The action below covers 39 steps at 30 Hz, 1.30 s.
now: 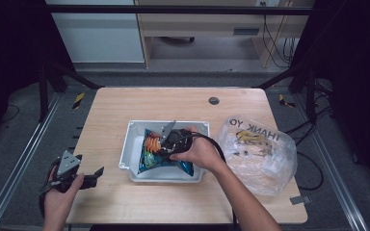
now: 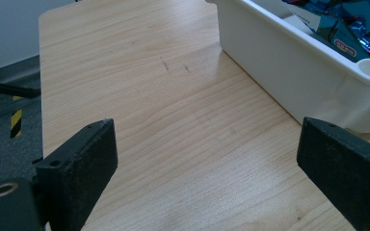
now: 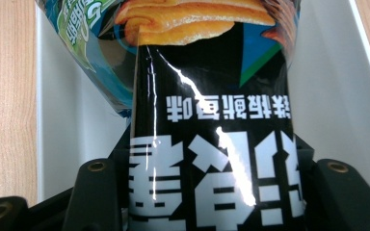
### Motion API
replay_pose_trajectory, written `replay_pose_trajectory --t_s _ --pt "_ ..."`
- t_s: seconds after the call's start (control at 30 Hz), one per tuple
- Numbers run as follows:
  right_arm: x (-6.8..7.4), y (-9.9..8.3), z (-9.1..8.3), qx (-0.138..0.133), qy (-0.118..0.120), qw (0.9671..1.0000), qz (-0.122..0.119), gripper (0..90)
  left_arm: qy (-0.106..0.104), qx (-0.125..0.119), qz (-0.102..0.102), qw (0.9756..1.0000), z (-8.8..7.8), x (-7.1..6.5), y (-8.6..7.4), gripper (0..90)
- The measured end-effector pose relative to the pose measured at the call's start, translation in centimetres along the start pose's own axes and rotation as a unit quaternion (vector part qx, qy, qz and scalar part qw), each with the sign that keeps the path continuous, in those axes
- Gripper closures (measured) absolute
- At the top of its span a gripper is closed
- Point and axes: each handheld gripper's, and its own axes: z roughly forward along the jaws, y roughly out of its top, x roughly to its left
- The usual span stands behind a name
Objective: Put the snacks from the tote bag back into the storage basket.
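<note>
Two tools: you hold one two-jaw gripper in each hand.
Right gripper (image 1: 165, 139): its jaws are clamped on the glossy blue-and-black foil snack bag (image 3: 207, 144), pinching a folded band of foil at the bag's near end.
Left gripper (image 1: 87, 177): its jaws are spread wide with nothing between them, hovering over the bare wood at the table's near left corner, just beside the tub.
Bag position: it lies inside the white rectangular plastic tub (image 1: 134, 144) at the middle of the light wooden table (image 1: 125, 103).
Bag handling: judge it light, air-puffed and soft; the foil looks slick and crinkly, and the chips inside would crush under a hard squeeze.
Where to hold: take the flat sealed edge or a gathered fold, not the puffed middle.
Surroundings: a crumpled clear plastic shopping bag (image 1: 257, 154) sits to the tub's right, apart from it.
</note>
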Motion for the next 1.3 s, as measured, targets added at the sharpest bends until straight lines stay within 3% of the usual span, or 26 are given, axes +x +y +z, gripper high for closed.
replay_pose_trajectory --t_s 1.3 --pt "-0.49 -0.02 0.67 0.013 0.011 0.9997 0.017 42.4 -0.001 0.001 0.002 1.0 0.0 -0.1 0.01 6.7"
